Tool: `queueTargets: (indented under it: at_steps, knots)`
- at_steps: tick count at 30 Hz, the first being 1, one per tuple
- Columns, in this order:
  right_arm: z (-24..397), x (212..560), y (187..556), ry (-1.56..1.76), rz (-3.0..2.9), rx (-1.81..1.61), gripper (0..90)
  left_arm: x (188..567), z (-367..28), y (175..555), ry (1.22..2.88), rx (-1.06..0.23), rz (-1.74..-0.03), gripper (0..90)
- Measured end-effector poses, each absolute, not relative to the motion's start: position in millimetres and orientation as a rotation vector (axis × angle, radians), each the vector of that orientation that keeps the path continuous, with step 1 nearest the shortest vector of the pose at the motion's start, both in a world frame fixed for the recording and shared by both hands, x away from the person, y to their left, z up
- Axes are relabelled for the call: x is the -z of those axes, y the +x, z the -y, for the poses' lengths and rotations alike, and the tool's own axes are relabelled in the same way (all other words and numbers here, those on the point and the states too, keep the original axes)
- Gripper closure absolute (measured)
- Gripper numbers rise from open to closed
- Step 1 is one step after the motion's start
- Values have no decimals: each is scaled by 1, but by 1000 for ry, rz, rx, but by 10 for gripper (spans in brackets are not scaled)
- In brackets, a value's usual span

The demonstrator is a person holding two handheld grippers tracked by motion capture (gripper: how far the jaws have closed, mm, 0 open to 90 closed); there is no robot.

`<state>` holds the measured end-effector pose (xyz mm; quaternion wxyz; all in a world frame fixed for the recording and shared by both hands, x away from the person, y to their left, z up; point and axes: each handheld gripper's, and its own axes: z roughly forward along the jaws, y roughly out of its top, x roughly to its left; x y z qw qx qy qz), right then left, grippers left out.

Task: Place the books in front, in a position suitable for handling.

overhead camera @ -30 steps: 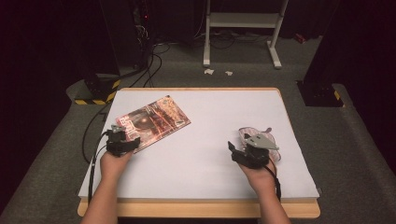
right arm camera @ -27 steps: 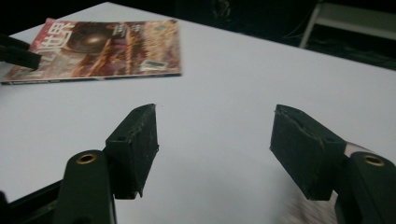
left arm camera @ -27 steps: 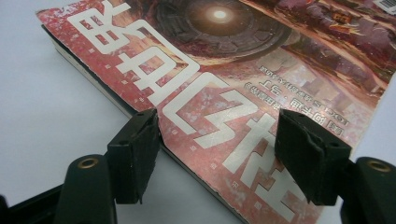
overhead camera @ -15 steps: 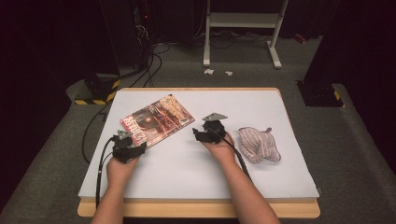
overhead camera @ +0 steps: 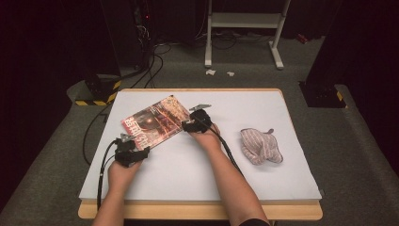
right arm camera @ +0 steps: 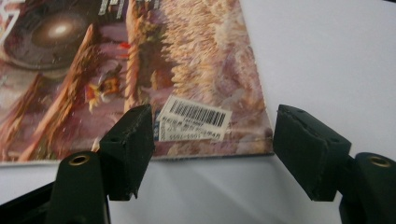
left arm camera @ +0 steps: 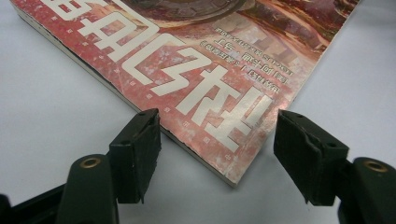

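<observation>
Right tongs (right arm camera: 212, 154) newly at book (right arm camera: 140, 70), barcode sticker (right arm camera: 194, 119)

Book (overhead camera: 155, 123), cloth (overhead camera: 260, 146) on table (overhead camera: 188, 174)

Striped cloth (overhead camera: 261, 146) — white table (overhead camera: 282, 179)

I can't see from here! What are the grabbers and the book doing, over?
Left gripper jaws open around the book's near corner. Right gripper jaws open at its barcode corner, just been opening. Book flat on the table. Nothing blocking; cloth lies apart.
</observation>
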<state>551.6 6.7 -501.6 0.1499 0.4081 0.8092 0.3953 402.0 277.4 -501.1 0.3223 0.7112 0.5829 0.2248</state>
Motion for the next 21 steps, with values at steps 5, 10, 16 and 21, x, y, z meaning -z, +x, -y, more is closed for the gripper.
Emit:
queueTargets:
  at_steps: [5,10,16,21]
  knots:
    - [-9,504,562,1200,-2374,-1113,261,502,-275,402,1880,-613,-1517,330]
    - [-8,503,558,1197,-2379,-1101,301,502,-275,402,1867,-610,-1529,333]
    - [0,502,543,1189,-2385,-1095,329,503,-280,400,1846,-594,-1527,343]
    - [9,502,526,1179,-2400,-1090,349,503,-279,394,1860,-594,-1505,346]
